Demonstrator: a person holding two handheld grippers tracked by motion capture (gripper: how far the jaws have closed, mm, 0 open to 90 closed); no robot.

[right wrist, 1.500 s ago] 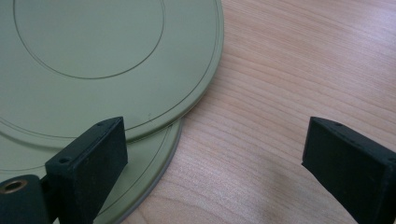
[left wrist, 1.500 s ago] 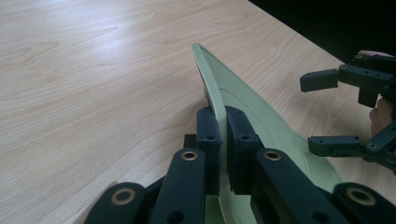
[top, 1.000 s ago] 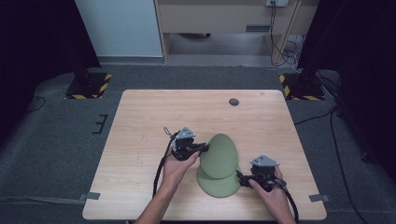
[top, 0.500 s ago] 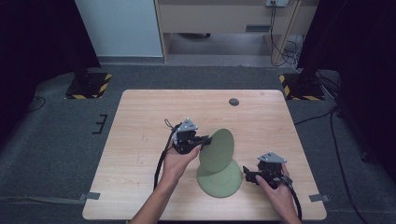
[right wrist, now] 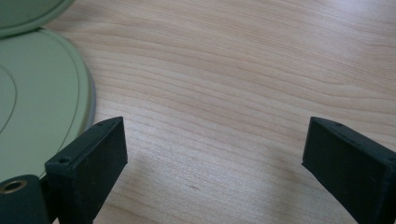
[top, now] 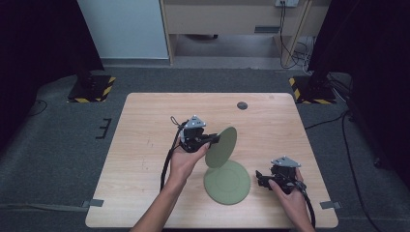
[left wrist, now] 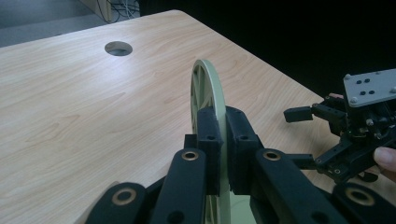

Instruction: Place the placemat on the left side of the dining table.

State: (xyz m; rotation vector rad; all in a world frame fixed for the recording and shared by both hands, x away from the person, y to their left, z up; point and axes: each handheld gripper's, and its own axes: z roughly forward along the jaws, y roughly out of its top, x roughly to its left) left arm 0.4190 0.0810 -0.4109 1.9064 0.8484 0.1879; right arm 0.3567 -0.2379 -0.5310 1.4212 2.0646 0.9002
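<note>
High view: your left claw [top: 212, 139] pinches the rim of a green plate [top: 221, 146], holding it on edge, tilted and lifted clear of a second green plate [top: 227, 181] that lies flat on the surface [top: 145, 145] near the front edge. Your right claw [top: 261, 178] sits low just beside the flat plate's right rim, not touching it as far as I can tell. A round grommet hole [top: 242, 105] sits well apart near the far edge. Left gripper view: both pads are pressed onto the lifted plate [left wrist: 208, 88], one on each face, rim seated deep between them, plate upright and edge-on to the camera; the grip looks solid. Your right claw [left wrist: 299, 113] shows farther off at the right, jaws spread. The grommet hole [left wrist: 118, 47] is up ahead. Right gripper view: jaws stand wide apart with nothing but bare surface [right wrist: 224, 93] between them; the flat plate [right wrist: 42, 121] lies at the left, its rim just beside the left pad, and the edge of the lifted plate [right wrist: 28, 14] peeks in at the top corner. Step in hand, by my read: separating a stack, top plate up and off, bottom one left behind. Next move likely calls for you to carry the lifted plate sideways to a bare patch, tip it flat before letting go, and keep the right claw clear of the lower rim or ready to steady it.
</note>
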